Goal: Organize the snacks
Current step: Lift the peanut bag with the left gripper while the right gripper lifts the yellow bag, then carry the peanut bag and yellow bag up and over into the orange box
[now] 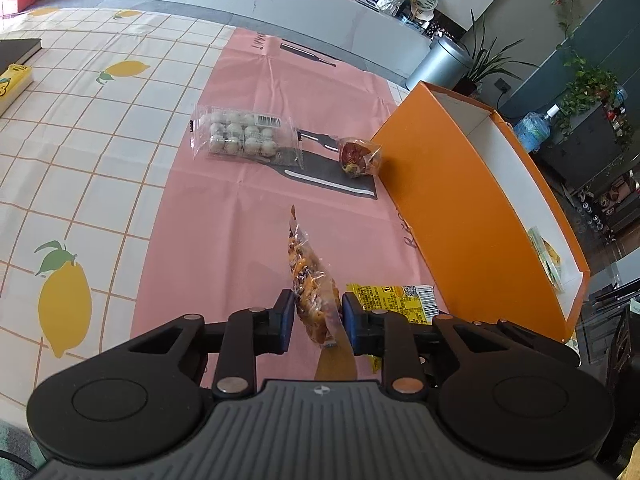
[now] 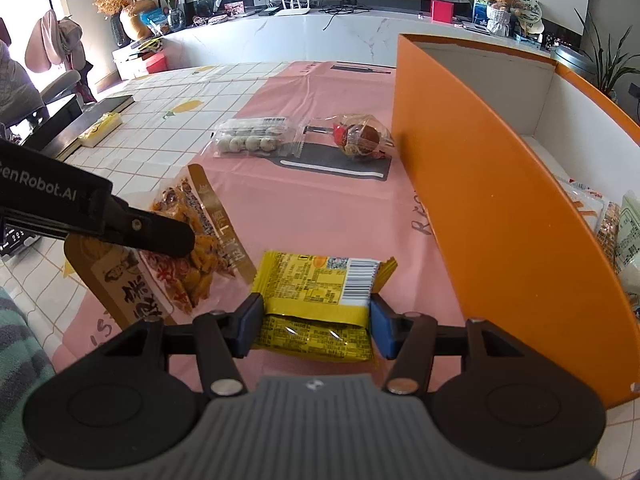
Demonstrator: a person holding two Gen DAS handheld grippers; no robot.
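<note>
The left gripper (image 1: 316,314) is pinching the orange snack bag (image 1: 310,280) edge-on between narrow jaws, where it could slip, while the right gripper (image 2: 316,322) is clamping the yellow packet (image 2: 320,300) beside the orange box (image 2: 500,220).

Orange box (image 1: 460,216) near wall hides most contents; packets (image 2: 616,228) inside at 3 o'clock partly seen, print too small to read. Yellow packet (image 1: 394,296) half hidden behind left gripper (image 1: 318,316). Black book (image 1: 18,50) at 10 o'clock cut off, probably a notebook.
</note>
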